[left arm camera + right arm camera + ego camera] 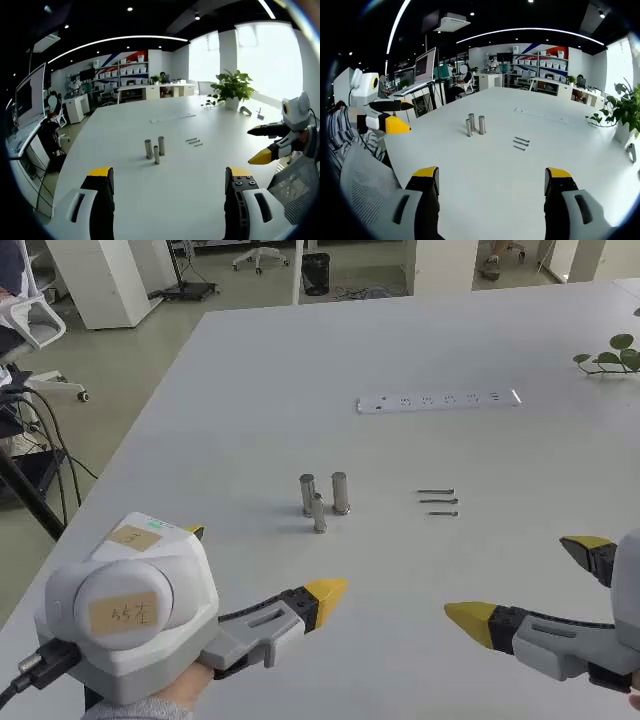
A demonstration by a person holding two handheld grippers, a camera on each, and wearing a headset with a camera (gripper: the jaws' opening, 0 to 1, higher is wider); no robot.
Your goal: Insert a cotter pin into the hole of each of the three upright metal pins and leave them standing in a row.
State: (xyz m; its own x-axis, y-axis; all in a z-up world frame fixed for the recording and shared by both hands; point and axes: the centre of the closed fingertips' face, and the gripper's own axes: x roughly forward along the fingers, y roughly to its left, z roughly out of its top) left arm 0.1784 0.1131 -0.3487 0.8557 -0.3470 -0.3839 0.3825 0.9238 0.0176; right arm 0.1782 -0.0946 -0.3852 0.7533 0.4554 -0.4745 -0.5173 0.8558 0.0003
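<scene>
Head view. Left gripper [260, 560] is nearest, low in the frame, jaws wide apart, nothing between them. Right gripper [525, 580] is beside it, jaws equally apart and empty. Three metal pins [321, 498] stand upright on the white table [230, 420], ahead of the left gripper's tips. They form a tight cluster, two behind and one in front, not a row. Three cotter pins [438, 502] lie loose and parallel, well ahead of the right gripper and beside the cluster on its right-gripper side. A power strip [440, 399] lies farther out.

Left gripper view. Own jaws [169, 172] are spread, with bare table between them. The metal pins [155, 148] are straight ahead and well apart from the tips. The cotter pins [193, 142] are ahead and to the right. The right gripper [261, 145] comes in at the right edge, open-jawed.

Right gripper view. Own jaws [489, 172] are spread and empty. The cotter pins [521, 143] lie ahead, slightly right of centre. The metal pins [475, 125] are beyond them to the left, and the left gripper [402, 116] is at far left.

Progress, as judged: nothing is inserted. All three cotter pins remain to be picked up and fitted, and the metal pins need lining up.
</scene>
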